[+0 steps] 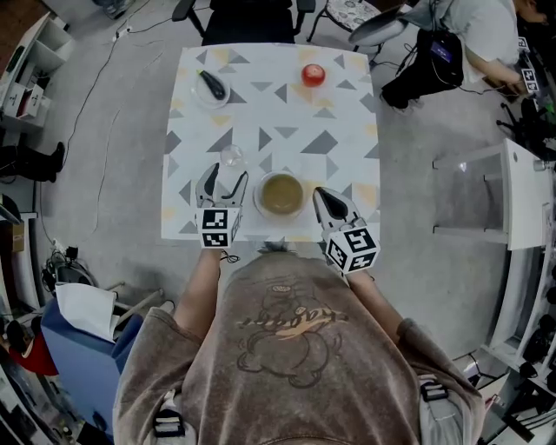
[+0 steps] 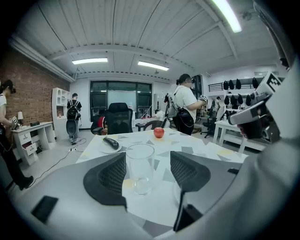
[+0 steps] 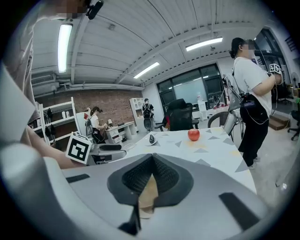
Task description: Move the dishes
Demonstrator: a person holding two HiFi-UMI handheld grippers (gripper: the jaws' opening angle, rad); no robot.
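A clear empty glass [image 1: 231,157] stands on the patterned table [image 1: 347,113], just ahead of my left gripper [image 1: 224,176]. That gripper is open, and in the left gripper view the glass [image 2: 139,168] shows in the gap between its dark pads [image 2: 110,176]. A bowl of brown liquid [image 1: 281,194] sits near the table's front edge. My right gripper [image 1: 320,193] lies just right of the bowl, shut with nothing held. In the right gripper view a tan sliver of the bowl [image 3: 148,196] shows below the shut jaws. A plate with an eggplant [image 1: 211,87] sits far left.
A red apple [image 1: 313,75] rests at the far right of the table, also the apple [image 2: 159,132] in the left gripper view. A black office chair [image 1: 248,22] stands beyond the table. A white desk [image 1: 521,187] is at the right. A person [image 3: 251,93] stands near the table's far corner.
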